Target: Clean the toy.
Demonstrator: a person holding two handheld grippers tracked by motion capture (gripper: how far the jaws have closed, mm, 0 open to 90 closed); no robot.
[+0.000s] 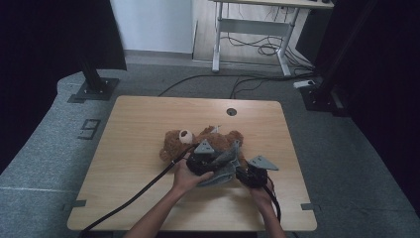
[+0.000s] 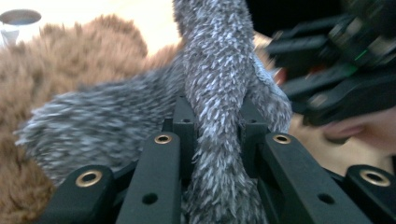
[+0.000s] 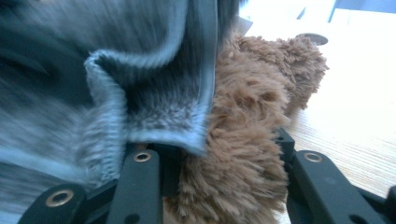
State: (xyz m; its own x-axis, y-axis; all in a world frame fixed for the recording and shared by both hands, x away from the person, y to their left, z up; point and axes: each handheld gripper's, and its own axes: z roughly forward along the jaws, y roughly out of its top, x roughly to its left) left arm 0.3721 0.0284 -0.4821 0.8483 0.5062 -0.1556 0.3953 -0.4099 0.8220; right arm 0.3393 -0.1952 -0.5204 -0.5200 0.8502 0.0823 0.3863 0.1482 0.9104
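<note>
A brown teddy bear (image 1: 179,141) lies near the middle of the wooden table (image 1: 133,129), head to the left. A grey fuzzy garment (image 1: 225,166) covers its lower body. My left gripper (image 1: 208,157) is shut on a twisted strand of the grey garment (image 2: 217,116), which runs up from between its jaws. My right gripper (image 1: 243,172) sits just right of it, and its jaws are closed around a brown furry leg of the bear (image 3: 243,154). The garment's hemmed edge (image 3: 154,116) hangs over that gripper's left jaw. In the left gripper view the right gripper (image 2: 327,70) is close at the upper right.
A round cable hole (image 1: 231,111) lies in the table behind the bear. Black cables trail from both grippers toward the table's near edge. Beyond the table are a black stand base (image 1: 94,89), a desk frame (image 1: 247,29) and floor cables.
</note>
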